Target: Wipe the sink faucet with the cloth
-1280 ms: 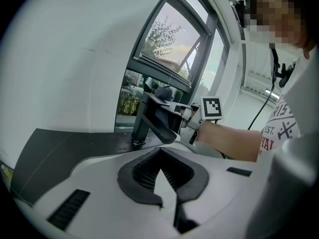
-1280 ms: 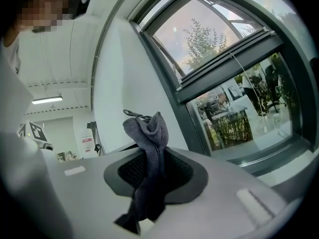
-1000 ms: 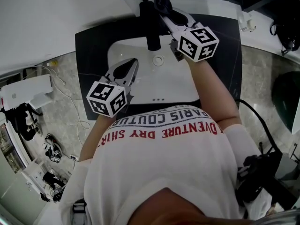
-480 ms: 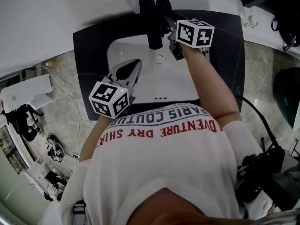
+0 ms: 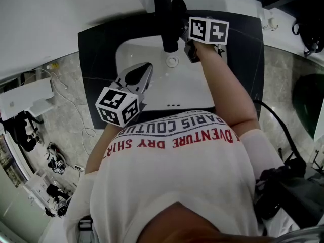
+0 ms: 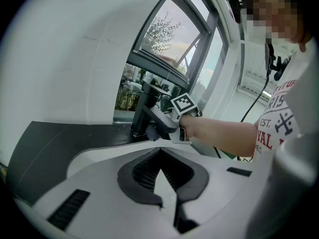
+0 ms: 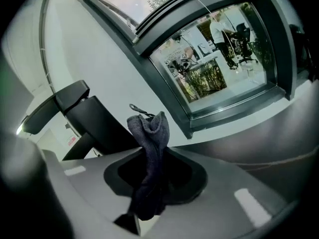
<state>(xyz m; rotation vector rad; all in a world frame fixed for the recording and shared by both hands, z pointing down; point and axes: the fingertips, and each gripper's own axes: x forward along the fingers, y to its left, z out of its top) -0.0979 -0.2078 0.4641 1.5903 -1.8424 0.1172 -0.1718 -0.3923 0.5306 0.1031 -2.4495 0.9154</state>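
The matte black, square-section sink faucet (image 5: 167, 24) stands at the back of the white basin (image 5: 152, 92), its spout's long axis running from the wall toward the person. The dark blue-grey woven cloth (image 7: 149, 133) is clamped in the closed jaws of the right gripper (image 7: 149, 156) and stands up beyond the tips, just beside the faucet's right flank. The faucet lies left of the cloth in the right gripper view, and contact cannot be confirmed. The right gripper is much the nearer. The left gripper (image 5: 147, 67) hangs over the basin's left part, jaws together on nothing.

Compared with a second ago, the right gripper has advanced toward the faucet head; the left has barely shifted.
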